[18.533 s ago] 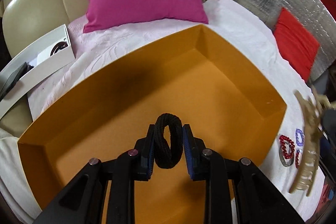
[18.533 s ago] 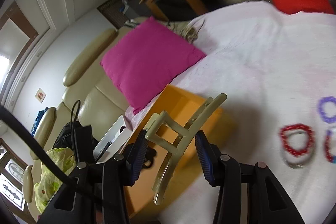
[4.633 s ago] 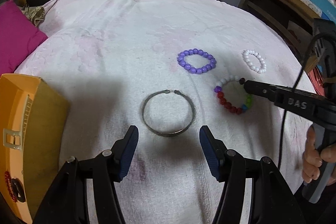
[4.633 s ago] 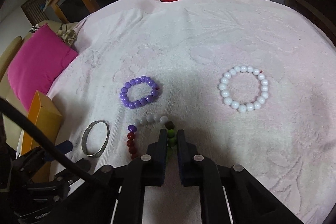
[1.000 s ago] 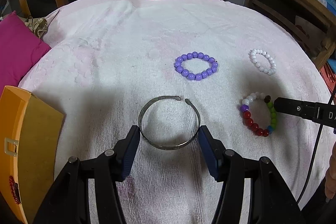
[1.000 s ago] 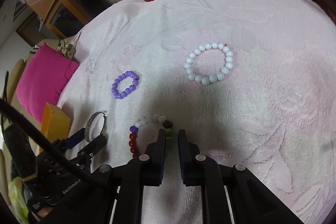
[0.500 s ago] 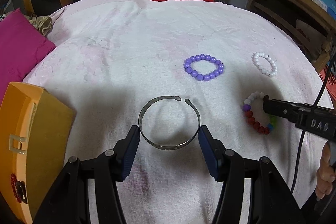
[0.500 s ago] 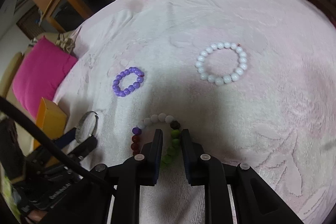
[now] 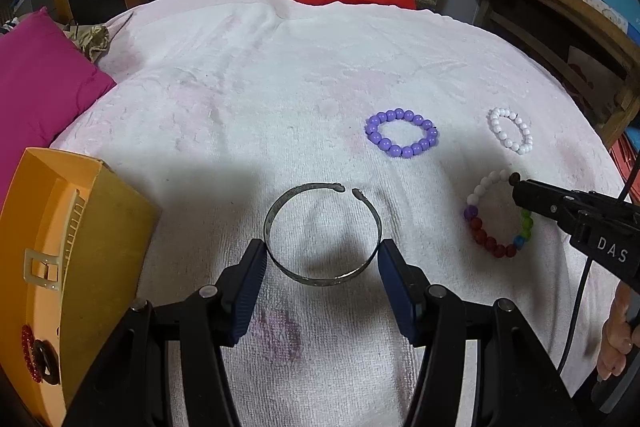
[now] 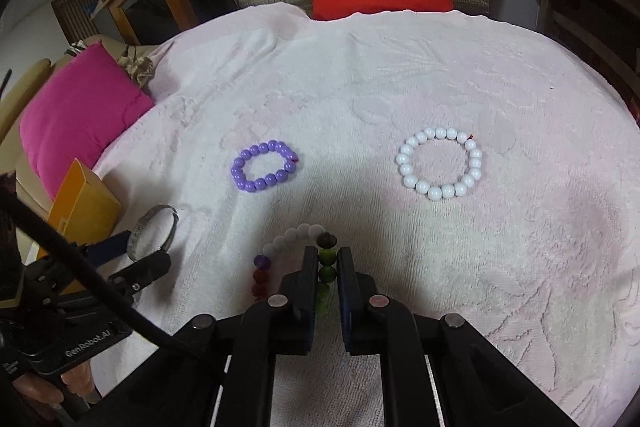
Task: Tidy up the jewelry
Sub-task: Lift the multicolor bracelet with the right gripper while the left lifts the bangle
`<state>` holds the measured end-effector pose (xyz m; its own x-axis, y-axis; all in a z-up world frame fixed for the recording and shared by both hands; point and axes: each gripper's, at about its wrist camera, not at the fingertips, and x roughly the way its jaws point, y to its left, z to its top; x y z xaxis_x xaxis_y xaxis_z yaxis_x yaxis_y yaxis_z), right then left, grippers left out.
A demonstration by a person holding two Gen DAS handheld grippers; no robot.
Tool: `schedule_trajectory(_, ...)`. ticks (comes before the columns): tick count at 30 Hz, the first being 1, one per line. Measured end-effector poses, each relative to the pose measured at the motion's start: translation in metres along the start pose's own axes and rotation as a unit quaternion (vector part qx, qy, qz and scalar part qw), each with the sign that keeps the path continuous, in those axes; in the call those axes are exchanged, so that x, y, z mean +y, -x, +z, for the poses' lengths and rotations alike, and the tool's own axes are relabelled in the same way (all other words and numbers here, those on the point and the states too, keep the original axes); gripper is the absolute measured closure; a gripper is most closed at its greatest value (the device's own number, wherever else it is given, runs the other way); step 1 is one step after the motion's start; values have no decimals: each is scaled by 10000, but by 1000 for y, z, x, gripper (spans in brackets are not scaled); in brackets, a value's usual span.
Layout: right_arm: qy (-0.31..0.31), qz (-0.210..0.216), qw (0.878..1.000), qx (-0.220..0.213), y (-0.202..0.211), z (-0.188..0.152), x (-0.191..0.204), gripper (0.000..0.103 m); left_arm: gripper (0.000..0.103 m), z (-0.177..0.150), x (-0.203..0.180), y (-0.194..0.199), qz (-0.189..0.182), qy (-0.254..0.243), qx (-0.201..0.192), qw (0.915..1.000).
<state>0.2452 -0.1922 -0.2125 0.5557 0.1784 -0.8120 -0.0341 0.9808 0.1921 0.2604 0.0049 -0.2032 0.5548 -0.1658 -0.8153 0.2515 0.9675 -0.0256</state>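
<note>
The left claw (image 9: 320, 277) stands open astride the bangle (image 9: 322, 233), which lies flat on the towel (image 9: 240, 87), its gap facing away. The right claw (image 10: 323, 281) has just closed on the green beads of the mixed bracelet (image 10: 298, 259), whose near half it hides. The box (image 9: 92, 227) is left, cut off.
</note>
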Motion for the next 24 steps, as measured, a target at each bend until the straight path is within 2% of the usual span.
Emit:
schedule_trajectory(11, -193, 126, 9988, 441, -12, -2, -4, 90, 44, -2, -1, -5, -6, -23, 112, 9999)
schedule_trajectory(21, 41, -10, 9992, 394, -18, -6, 0, 87, 44, -5, 0, -14, 52, -15, 228, 9997)
schedule_trajectory(24, 225, -135, 9992, 312, -17, -7, 4, 92, 44, -5, 0, -13, 77, -30, 198, 9998)
